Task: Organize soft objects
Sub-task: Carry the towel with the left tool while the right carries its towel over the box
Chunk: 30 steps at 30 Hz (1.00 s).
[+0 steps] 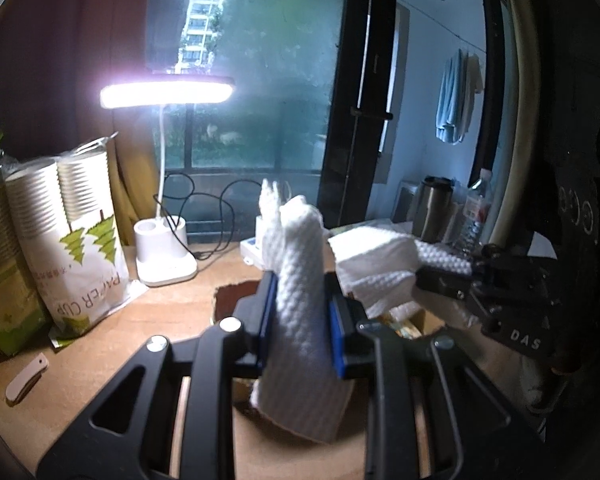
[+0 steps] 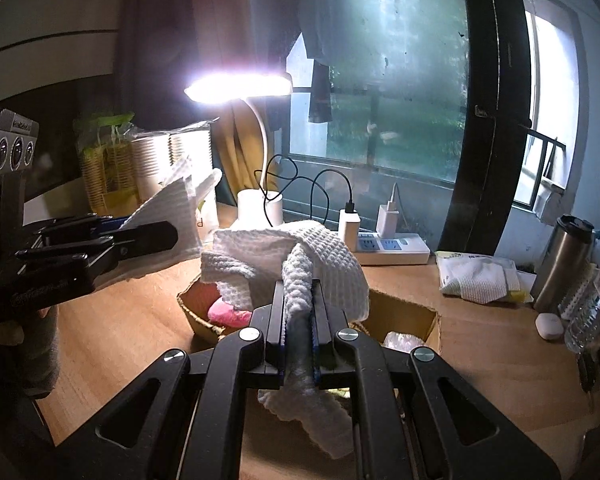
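Observation:
Both grippers hold one white waffle-weave cloth above the wooden desk. My left gripper (image 1: 300, 288) is shut on one end of the cloth (image 1: 300, 264), which stands up between its blue pads. My right gripper (image 2: 298, 300) is shut on the other end of the cloth (image 2: 284, 252), which bunches in front of it. The right gripper also shows in the left wrist view (image 1: 440, 276), the left gripper in the right wrist view (image 2: 156, 236). Below the cloth sits a woven basket (image 2: 196, 312) with a pink soft item (image 2: 228, 316), beside an open cardboard box (image 2: 404, 312).
A lit desk lamp (image 2: 240, 88) stands at the back with cables and a power strip (image 2: 392, 248). Bagged paper cups (image 1: 80, 232) stand on the left. Another folded cloth in a packet (image 2: 476, 276), a steel tumbler (image 2: 564, 260), a water bottle (image 2: 596, 308) sit right.

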Tool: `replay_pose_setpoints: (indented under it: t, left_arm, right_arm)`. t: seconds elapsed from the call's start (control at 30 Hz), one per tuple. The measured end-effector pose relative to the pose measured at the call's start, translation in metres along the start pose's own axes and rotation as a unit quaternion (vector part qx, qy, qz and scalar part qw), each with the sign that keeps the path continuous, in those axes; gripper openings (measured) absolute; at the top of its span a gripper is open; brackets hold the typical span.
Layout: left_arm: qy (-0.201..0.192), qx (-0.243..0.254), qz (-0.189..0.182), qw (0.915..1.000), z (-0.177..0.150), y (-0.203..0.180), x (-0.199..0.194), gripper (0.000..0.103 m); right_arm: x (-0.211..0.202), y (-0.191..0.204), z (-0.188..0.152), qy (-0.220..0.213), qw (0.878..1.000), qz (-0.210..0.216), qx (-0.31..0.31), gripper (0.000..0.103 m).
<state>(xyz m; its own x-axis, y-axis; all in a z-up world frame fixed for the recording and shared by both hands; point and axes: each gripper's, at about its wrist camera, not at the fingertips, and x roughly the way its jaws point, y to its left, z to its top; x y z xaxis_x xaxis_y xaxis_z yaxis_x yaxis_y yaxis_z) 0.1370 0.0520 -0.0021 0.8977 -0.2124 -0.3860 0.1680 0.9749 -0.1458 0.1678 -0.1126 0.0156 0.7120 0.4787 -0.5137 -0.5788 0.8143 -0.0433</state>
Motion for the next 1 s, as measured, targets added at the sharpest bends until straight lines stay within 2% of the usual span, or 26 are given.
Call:
replay_pose_setpoints:
  t: [0.3,0.53,0.63,1.0]
  left_arm:
    - [-0.010,-0.014,0.010,0.9998,0.005,0.009,0.020,0.024]
    - [0.015,-0.030,0.015,0.9993,-0.004,0.021,0.043,0.024]
    - [0.028,-0.026,0.020,0.9991,-0.011,0.023,0.054,0.024]
    - [0.073,-0.030,0.020,0.9967,-0.031,0.025,0.085,0.024]
  right_arm:
    - [0.016,-0.002,0.007,0.001,1.000,0.003,0.002,0.010]
    - [0.035,-0.001,0.007,0.019,1.000,0.002,-0.006,0.009]
    - [0.044,0.004,0.005,0.024,0.999,-0.012,-0.021,0.010]
    - [0.080,0.007,-0.006,0.057,0.998,0.001,-0.010,0.009]
